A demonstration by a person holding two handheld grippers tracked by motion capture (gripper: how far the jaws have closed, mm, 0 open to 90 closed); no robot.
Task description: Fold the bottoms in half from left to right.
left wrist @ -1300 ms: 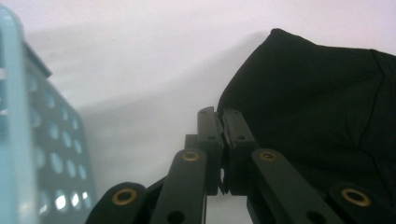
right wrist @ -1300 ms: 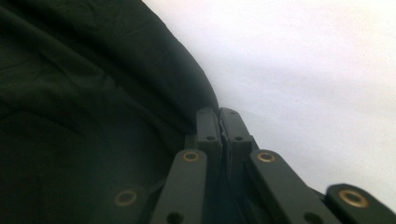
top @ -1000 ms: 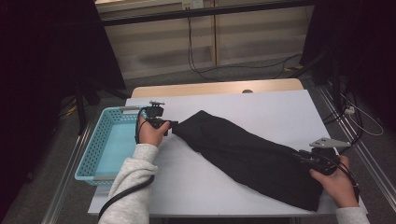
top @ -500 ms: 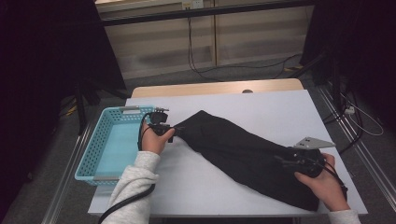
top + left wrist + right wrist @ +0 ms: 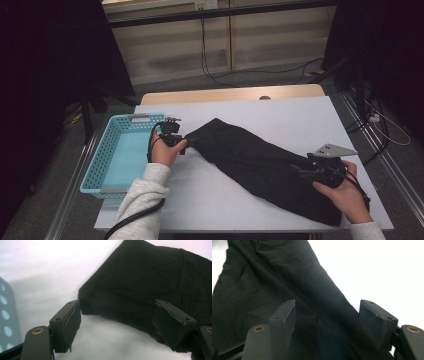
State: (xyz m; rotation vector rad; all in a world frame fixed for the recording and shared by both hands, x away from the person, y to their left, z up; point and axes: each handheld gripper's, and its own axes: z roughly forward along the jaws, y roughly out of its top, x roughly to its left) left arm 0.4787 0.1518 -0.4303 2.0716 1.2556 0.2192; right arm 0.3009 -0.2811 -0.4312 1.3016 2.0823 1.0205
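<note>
1. Since a second ago, our right gripper (image 5: pixel 299 169) has let go of the lower right end of the black cloth (image 5: pixel 260 167) and drawn inward over it, its jaws having just been opening; our left gripper (image 5: pixel 189 143) has hardly shifted, and its jaws too have just been opening.
2. The black cloth lies flat on the white tabletop (image 5: pixel 280 117), stretched on a slant from its upper left end near the basket to its lower right end by the near edge.
3. Our left gripper sits at the cloth's upper left end; in the left gripper view (image 5: pixel 120 327) its jaws stand spread, the cloth's edge (image 5: pixel 140 290) lying between and beyond them, no pad pressing on it.
4. Our right gripper hovers over the cloth's lower right part; in the right gripper view (image 5: pixel 329 326) its jaws are spread apart with the dark fabric (image 5: pixel 274 285) beneath them, unpinched.
5. A light blue basket (image 5: pixel 107 150) stands on the tabletop's left side, just beside our left hand (image 5: pixel 162 152).
</note>
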